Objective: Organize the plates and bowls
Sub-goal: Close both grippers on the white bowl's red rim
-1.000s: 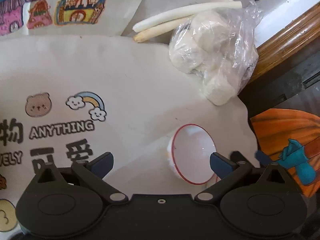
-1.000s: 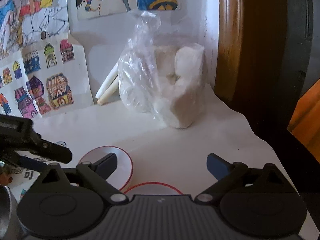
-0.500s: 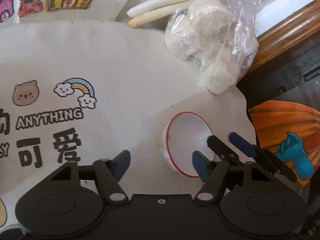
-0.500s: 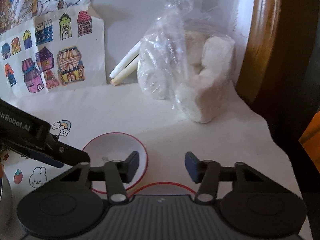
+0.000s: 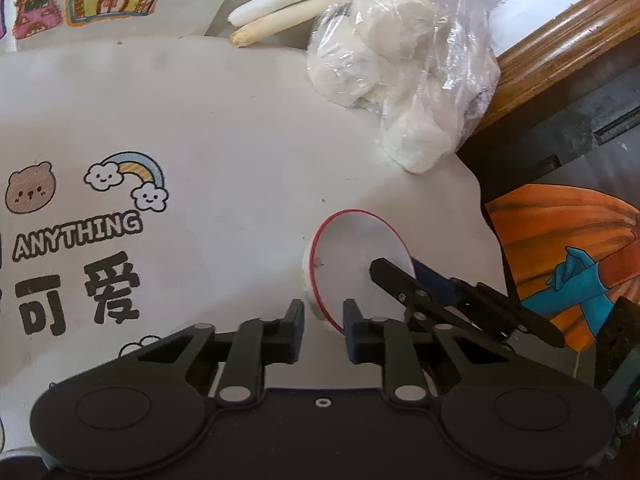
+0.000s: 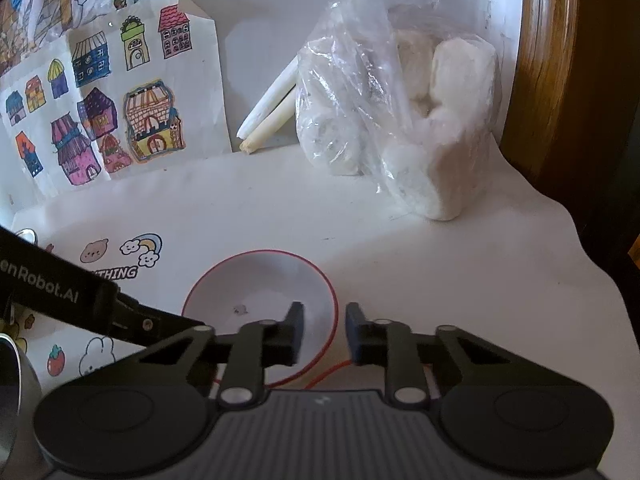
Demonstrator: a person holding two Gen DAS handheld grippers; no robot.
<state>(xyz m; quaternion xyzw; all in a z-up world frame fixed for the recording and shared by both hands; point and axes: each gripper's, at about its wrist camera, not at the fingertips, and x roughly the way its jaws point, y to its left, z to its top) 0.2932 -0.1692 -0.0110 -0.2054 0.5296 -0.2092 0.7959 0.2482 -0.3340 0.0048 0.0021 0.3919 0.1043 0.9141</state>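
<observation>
White cloth (image 5: 224, 120) printed with a bear, a rainbow and the word ANYTHING covers the work surface, with children's drawings of houses (image 6: 120, 120) pinned behind it and a wooden frame (image 6: 544, 80) along the right edge. At the back, a clear plastic bag of white lumps (image 6: 404, 120) rests on the cloth, and two pale sticks (image 6: 268, 116) lean just beside it. A white bowl with a red rim (image 6: 260, 296) sits on the cloth near the front; a second red rim (image 6: 332, 372) shows just below it in the right wrist view, too cut off to identify. The left gripper (image 5: 323, 320) straddles the near-left part of the bowl's rim, jaws closing, one finger outside the wall and one inside; whether the pads already press on it cannot be told. The right gripper (image 6: 323, 322) straddles the bowl's right rim in the same manner, jaws closing, contact likewise uncertain. In the left wrist view, the right gripper's fingers (image 5: 400, 280) reach over the bowl's far side. A metal vessel (image 6: 16, 400) shows partly at the left edge.
</observation>
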